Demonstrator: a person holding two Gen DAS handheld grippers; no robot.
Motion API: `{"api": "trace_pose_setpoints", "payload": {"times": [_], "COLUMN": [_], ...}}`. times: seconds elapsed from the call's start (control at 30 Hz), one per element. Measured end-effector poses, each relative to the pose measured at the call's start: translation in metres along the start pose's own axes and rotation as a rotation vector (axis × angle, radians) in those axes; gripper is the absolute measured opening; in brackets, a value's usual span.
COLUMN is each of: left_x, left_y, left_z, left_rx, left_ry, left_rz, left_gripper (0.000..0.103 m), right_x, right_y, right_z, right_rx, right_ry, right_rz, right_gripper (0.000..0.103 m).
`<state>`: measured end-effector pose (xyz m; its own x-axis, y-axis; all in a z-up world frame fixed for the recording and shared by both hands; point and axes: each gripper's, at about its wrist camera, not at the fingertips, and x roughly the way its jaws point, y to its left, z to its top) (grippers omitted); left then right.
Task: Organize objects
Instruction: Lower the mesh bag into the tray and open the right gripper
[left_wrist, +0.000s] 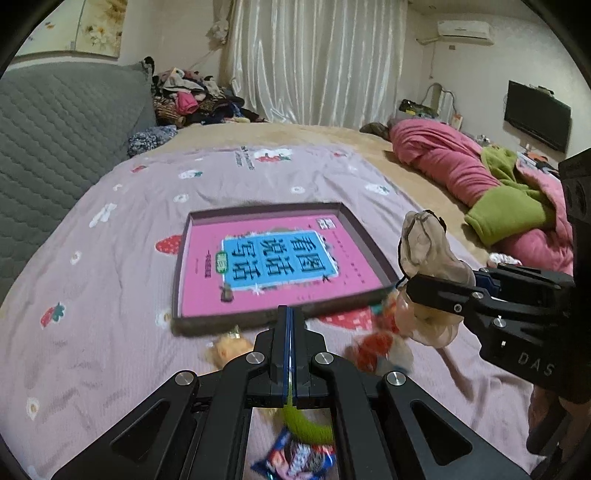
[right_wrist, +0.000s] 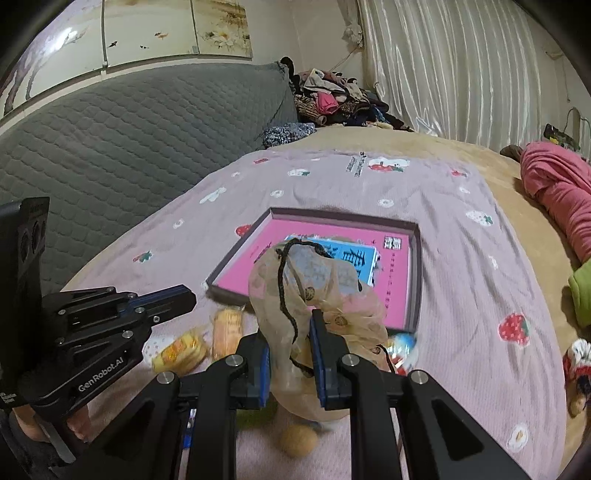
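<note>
A shallow dark box (left_wrist: 369, 243) (right_wrist: 417, 280) holding a pink book (left_wrist: 280, 266) (right_wrist: 395, 280) lies on the purple strawberry blanket. My right gripper (right_wrist: 290, 332) (left_wrist: 410, 288) is shut on a sheer beige drawstring pouch (right_wrist: 314, 291) (left_wrist: 424, 243), held above the box's near edge. My left gripper (left_wrist: 290, 314) (right_wrist: 192, 295) is shut, jaws together, just before the box; a green thing (left_wrist: 306, 424) hangs below it, and whether it is gripped is unclear. Snack packets lie near the box (right_wrist: 181, 350) (right_wrist: 229, 328) (left_wrist: 225, 349) (left_wrist: 373, 347).
A small brown ball (right_wrist: 297, 441) and a blue wrapper (left_wrist: 295, 459) lie close under the grippers. A grey quilted headboard (left_wrist: 55, 147) rises on the left. Pink and green bedding (left_wrist: 498, 192) is heaped on the right. Clothes (left_wrist: 192, 96) are piled at the back.
</note>
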<state>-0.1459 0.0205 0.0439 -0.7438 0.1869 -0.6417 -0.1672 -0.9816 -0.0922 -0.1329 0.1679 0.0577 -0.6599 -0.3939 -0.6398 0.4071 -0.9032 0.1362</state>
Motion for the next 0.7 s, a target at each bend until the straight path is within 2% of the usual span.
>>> {"api": "trace_pose_setpoints", "payload": {"times": [0.43,0.7], "left_x": [0.055,0.100], "left_y": [0.014,0.032], "left_z": [0.046,0.069], "left_rx": [-0.022,-0.060], "left_ry": [-0.004,0.029], "left_rz": [0.045,0.082], "left_gripper": [0.000,0.000], "right_x": [0.044,0.081], "right_y": [-0.019,-0.039], "right_z": [0.053,0.073], "right_rx": [0.017,0.043], "right_ry": [-0.016,-0.004], "right_rz": [-0.006,-0.017], "right_gripper": [0.019,0.019]}}
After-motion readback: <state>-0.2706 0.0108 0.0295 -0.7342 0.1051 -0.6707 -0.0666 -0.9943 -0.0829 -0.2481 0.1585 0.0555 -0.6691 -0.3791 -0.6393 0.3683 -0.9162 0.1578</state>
